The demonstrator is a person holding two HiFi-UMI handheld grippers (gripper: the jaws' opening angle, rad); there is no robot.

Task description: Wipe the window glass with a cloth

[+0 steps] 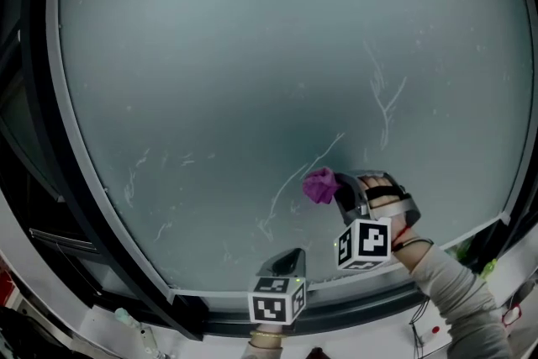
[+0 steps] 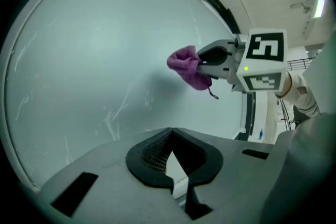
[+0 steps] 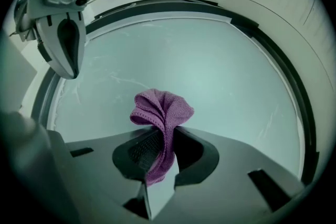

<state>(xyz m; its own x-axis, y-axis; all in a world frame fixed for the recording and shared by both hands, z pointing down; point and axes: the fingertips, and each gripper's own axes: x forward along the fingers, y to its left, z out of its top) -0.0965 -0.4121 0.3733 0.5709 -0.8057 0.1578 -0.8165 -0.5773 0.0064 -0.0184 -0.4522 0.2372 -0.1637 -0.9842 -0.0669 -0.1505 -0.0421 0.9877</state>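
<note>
Window glass (image 1: 252,71) open all across, frame (image 1: 84,154) edging it

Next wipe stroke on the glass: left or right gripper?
Right. The right gripper is already shut on the purple cloth, held up by the window glass beside the streaks. The left gripper is shut with nothing in it.

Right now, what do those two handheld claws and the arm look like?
The left gripper and right gripper are pale grey with dark-lined jaws, each carrying a cube of black-and-white square markers. Black straps cross the hand; the sleeve is light grey.
</note>
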